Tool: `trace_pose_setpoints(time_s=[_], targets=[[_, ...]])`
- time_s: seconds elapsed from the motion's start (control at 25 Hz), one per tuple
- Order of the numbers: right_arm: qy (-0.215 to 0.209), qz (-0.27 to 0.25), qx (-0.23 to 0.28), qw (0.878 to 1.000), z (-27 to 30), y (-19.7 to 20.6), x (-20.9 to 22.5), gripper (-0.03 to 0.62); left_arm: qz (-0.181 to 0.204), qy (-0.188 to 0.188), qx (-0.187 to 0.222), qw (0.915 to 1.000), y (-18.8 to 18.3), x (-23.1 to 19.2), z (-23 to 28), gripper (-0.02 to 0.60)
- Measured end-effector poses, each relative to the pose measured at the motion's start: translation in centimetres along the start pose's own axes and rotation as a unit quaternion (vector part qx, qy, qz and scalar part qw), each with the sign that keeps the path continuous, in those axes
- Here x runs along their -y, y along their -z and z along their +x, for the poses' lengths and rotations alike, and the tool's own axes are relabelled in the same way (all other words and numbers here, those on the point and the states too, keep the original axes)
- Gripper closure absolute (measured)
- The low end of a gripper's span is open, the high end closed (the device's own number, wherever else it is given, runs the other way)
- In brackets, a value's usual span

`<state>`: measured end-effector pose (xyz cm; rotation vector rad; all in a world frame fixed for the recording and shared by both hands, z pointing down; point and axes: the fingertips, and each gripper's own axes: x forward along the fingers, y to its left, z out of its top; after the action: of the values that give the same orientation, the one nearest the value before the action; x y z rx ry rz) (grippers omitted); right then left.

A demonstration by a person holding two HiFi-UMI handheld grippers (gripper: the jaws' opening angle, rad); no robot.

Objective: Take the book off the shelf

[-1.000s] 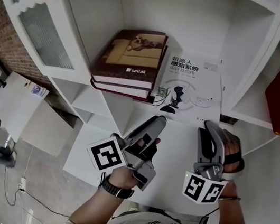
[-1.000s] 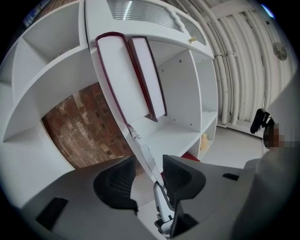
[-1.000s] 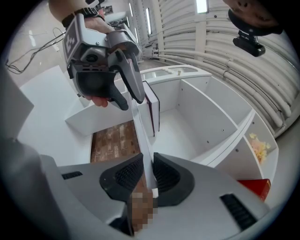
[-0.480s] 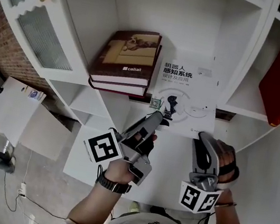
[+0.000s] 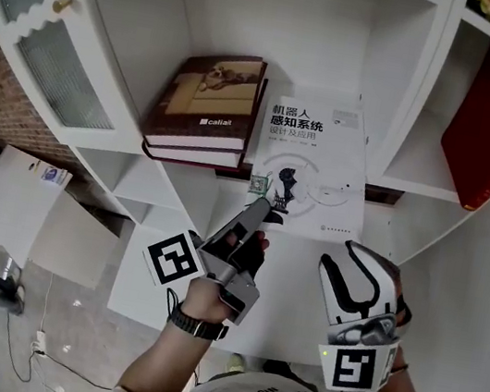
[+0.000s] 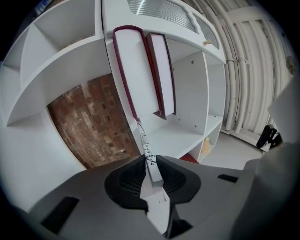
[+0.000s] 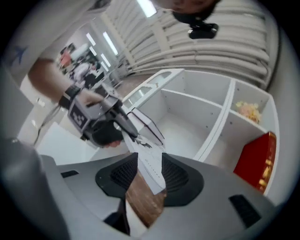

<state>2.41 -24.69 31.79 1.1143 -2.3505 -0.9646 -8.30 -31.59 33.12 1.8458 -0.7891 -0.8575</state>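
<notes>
The white book (image 5: 311, 169), with a black Chinese title and a dark drawing on its cover, lies flat on the shelf (image 5: 312, 80), jutting past the front edge. My left hand-held gripper (image 5: 259, 210) pinches its near left corner. My right hand-held gripper (image 5: 361, 258) is spread at the near right corner.

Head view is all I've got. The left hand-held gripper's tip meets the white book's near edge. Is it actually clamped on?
Observer: Yes. In the left gripper view, the left hand-held gripper has its jaws shut on the white book, right at its thin edge.
Operator: Is the right one gripping too?
Observer: No. The right gripper view shows the right hand-held gripper with its jaws apart, and the book's corner shows in the gap between them.
</notes>
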Motion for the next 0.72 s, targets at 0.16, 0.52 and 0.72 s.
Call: trace_pose_setpoints(time_s=[0.16,0.52,0.72], targets=[[-0.015,0.214,0.019,0.976,0.1,0.2,2.2,0.416,-0.008,0.003,-0.001,1.0000,0.2,-0.3,-0.2,0.509],[-0.054,0.512,0.025,0.857,3.7,7.5,4.5,0.328,-0.025,0.006,-0.007,0.9997,0.8,-1.4,-0.6,0.526],[-0.127,0.608,0.047,0.783,5.2,7.8,3.4,0.319,-0.024,0.010,-0.015,0.9996,1.0,-1.6,-0.9,0.526]])
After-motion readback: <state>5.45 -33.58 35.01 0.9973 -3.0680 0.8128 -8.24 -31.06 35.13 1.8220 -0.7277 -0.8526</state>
